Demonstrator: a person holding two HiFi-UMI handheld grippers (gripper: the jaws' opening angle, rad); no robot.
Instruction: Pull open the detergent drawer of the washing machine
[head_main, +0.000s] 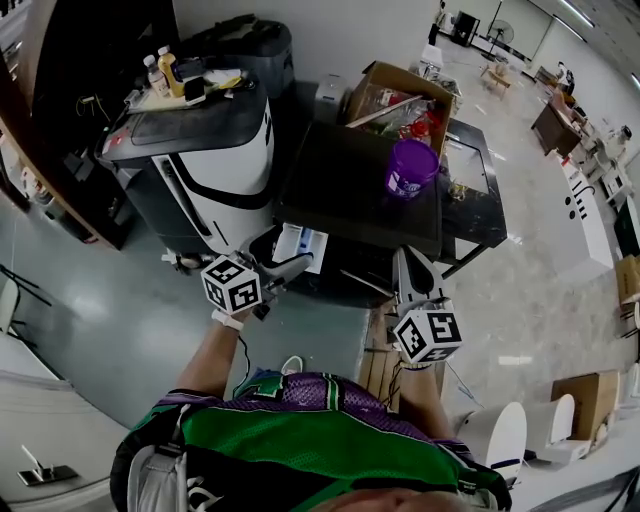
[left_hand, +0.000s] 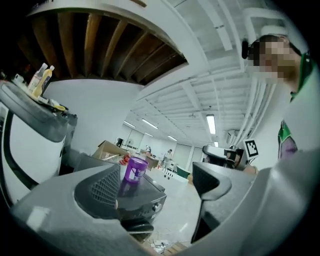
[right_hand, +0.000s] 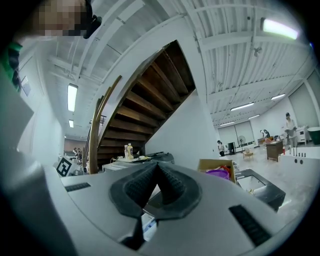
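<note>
A person stands over a dark washing machine (head_main: 350, 190) with a purple tub (head_main: 410, 165) on top; a white and blue tray, probably the detergent drawer (head_main: 300, 245), juts from its near left corner; the left gripper (head_main: 290, 268), fingers apart and empty, hovers just beside it; the right gripper (head_main: 408, 258), fingers closed on nothing, hangs to the right. Best approach: close the left fingers on the drawer's front lip, then pull straight and level toward the person.

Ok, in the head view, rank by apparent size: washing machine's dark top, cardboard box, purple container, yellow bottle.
washing machine's dark top
cardboard box
purple container
yellow bottle
Farther things may look smaller.
</note>
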